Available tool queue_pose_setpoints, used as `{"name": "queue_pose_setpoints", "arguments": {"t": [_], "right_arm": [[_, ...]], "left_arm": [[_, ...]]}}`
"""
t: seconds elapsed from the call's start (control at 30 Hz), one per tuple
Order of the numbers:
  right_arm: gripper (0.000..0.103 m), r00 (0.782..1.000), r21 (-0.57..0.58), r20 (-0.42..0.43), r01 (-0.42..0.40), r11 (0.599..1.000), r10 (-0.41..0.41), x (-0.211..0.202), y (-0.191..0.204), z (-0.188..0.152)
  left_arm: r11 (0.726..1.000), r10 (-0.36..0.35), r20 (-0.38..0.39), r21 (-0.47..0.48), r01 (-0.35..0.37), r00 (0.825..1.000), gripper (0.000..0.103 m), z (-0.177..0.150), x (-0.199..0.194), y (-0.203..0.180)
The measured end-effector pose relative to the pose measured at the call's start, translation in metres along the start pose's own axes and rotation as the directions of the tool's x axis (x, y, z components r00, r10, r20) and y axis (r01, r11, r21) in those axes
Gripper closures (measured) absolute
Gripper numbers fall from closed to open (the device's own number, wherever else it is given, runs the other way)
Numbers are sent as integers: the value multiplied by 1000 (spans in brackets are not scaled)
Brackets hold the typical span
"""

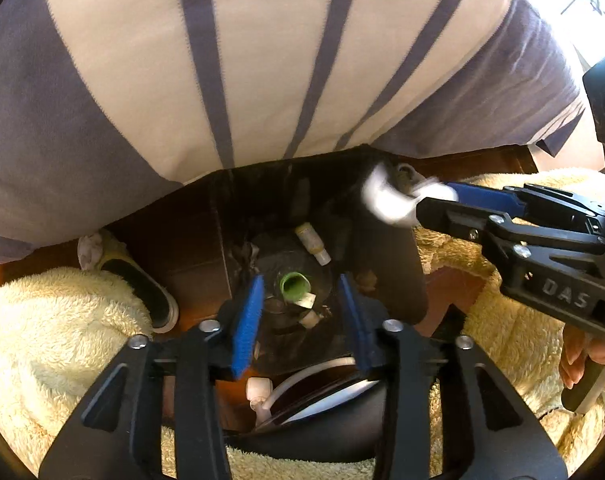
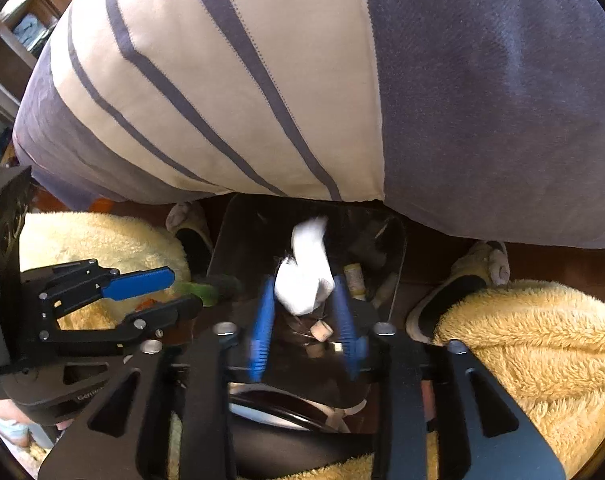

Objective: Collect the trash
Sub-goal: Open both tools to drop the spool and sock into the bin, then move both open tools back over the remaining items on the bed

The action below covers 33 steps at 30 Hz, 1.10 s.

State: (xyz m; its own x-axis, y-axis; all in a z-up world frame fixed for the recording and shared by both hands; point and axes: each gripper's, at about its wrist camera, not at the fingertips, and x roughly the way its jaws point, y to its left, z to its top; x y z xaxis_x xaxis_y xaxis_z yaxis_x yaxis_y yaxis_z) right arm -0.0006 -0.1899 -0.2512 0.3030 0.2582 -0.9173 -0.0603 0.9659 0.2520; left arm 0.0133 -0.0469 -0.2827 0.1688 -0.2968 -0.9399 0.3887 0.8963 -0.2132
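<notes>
At far left, a slipper [image 1: 142, 280] on the wooden floor beside yellow fleece. Next, left tongs [image 1: 301, 280] pointing steeply down over the dark bin [image 1: 198, 240], pads set apart and gripping nothing. Green tube [image 1: 292, 285] just past their tips, within the bin's outline, near a small pale bottle [image 1: 312, 242]. Further right, right tongs [image 2: 304, 280] narrowly parted above the same bin, blurred white tissue [image 2: 308, 252] at their tips; contact with pads unclear. Farthest right, a second slipper [image 2: 454, 288].
</notes>
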Motion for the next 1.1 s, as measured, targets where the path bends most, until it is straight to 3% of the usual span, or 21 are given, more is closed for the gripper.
{"name": "queue_pose_setpoints", "arguments": {"t": [0.1, 0.17, 0.23, 0.3, 0.37, 0.6, 0.8, 1.1], "right_arm": [[60, 1000, 12, 18, 9, 1000, -9, -5, -1, 4], [55, 999, 20, 33, 21, 1000, -22, -10, -3, 6], [40, 998, 26, 56, 41, 999, -42, -17, -6, 7], [15, 993, 30, 86, 75, 997, -77, -25, -9, 8], [8, 986, 31, 119, 114, 993, -117, -34, -10, 10], [7, 959, 36, 241, 143, 989, -148, -84, -13, 23], [5, 920, 25, 361, 154, 988, -152, -133, -10, 45], [4, 866, -33, 477, 191, 981, -152, -178, 6, 80]], "left_arm": [[1000, 4, 7, -9, -4, 1000, 63, 0, -3, 1], [1000, 15, 18, -16, -15, 1000, 55, 1, -7, 3], [999, 29, 39, -25, -28, 999, 45, 2, -15, 5], [999, 45, 64, -30, -43, 997, 34, 4, -24, 6], [998, 67, 96, -25, -65, 993, 18, 6, -35, 7], [995, 97, 248, -18, -95, 964, 13, 18, -96, 8], [992, 121, 380, -30, -119, 917, 12, 37, -154, 12], [987, 158, 479, -67, -143, 863, 12, 73, -202, 20]]}}
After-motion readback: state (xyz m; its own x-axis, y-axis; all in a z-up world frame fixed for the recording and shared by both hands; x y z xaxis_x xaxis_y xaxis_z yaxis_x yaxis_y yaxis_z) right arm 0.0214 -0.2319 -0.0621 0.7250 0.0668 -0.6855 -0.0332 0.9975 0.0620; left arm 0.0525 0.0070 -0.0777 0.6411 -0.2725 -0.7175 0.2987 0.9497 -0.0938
